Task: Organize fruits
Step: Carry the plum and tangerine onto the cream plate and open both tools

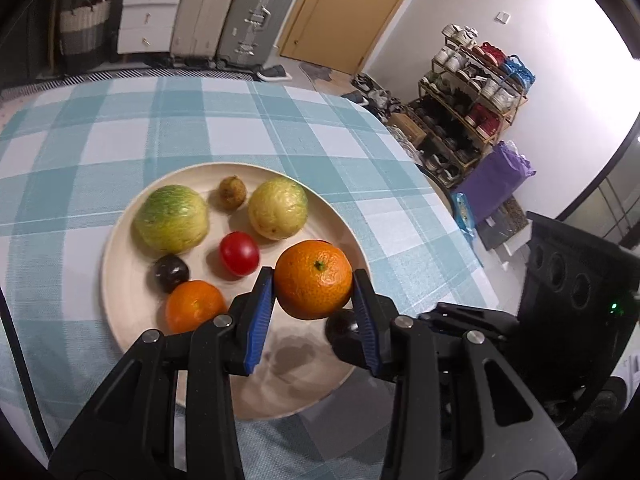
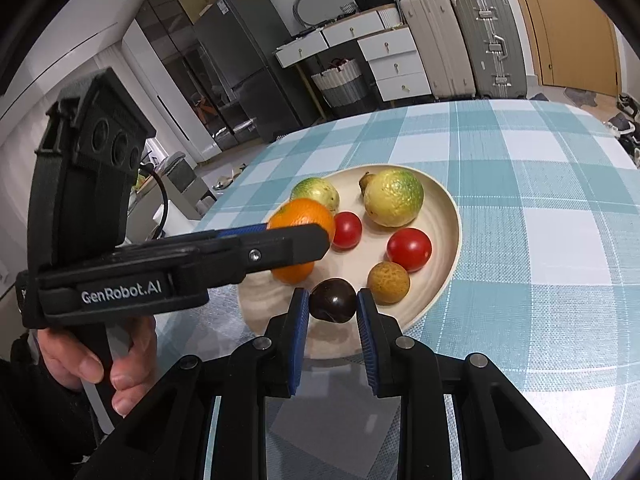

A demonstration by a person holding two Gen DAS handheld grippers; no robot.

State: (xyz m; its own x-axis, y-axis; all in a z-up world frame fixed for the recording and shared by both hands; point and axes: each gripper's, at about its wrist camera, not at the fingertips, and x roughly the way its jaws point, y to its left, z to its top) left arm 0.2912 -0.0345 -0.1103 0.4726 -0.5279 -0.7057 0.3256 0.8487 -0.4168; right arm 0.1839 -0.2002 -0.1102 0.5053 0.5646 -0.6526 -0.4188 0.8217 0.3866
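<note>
A cream plate point(image 1: 120, 280) on the checked tablecloth holds several fruits. My left gripper point(image 1: 314, 284) is shut on an orange tangerine point(image 1: 314, 284) and holds it above the plate's near right part. It also shows in the right wrist view point(image 2: 302, 216). My right gripper point(image 2: 333, 300) is shut on a dark purple round fruit point(image 2: 333, 300) over the plate's near edge point(image 2: 440, 288). On the plate lie two yellow-green fruits point(image 1: 172, 224) point(image 1: 278, 208), a red tomato point(image 1: 239, 253), a second tangerine point(image 1: 194, 306), another dark fruit point(image 1: 171, 272) and a small brown fruit point(image 1: 232, 192).
The blue-and-white checked tablecloth point(image 1: 120, 132) covers the round table. The table's right edge drops off toward a shoe rack point(image 1: 472, 100) and a purple bag point(image 1: 496, 176). Suitcases point(image 1: 260, 12) and white drawers point(image 1: 148, 12) stand beyond the far edge.
</note>
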